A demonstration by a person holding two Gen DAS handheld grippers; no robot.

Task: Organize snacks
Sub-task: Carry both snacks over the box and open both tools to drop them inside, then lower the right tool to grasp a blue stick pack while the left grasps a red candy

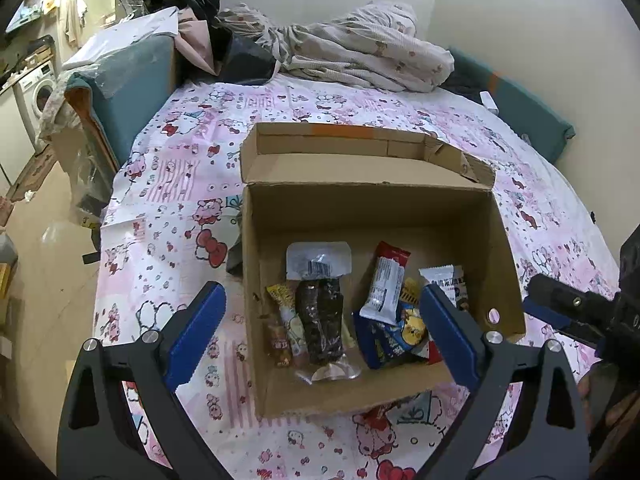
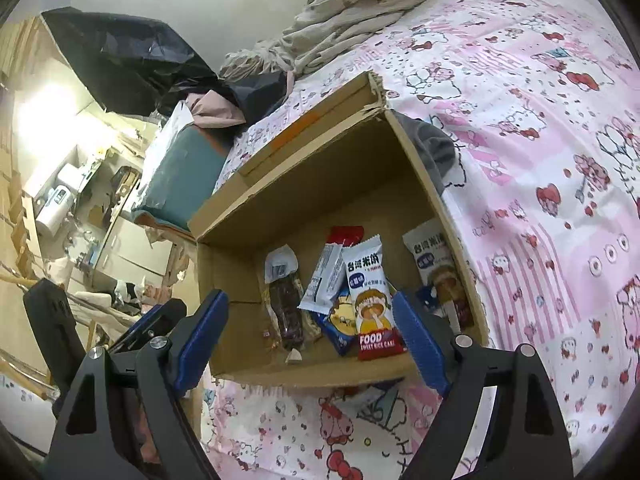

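Left gripper [image 1: 322, 330]: jaws wide apart, nothing between the pads; it hangs over the near edge of the box.
Right gripper [image 2: 310, 334]: jaws wide apart, nothing held; also over the near edge.
Box [image 1: 360, 216]: open cardboard, on the bed [image 1: 168, 184], ahead of and below both jaw pairs.
Snacks: all lie on the box floor, beyond the jaw tips.
Dark pack [image 1: 322, 312]: clear wrap, between the left jaws in view.
Rice cake [image 2: 370, 300]: white-and-red pack, just inside the right gripper's right jaw.
Second rice cake [image 2: 438, 268]: leans on the right box wall.
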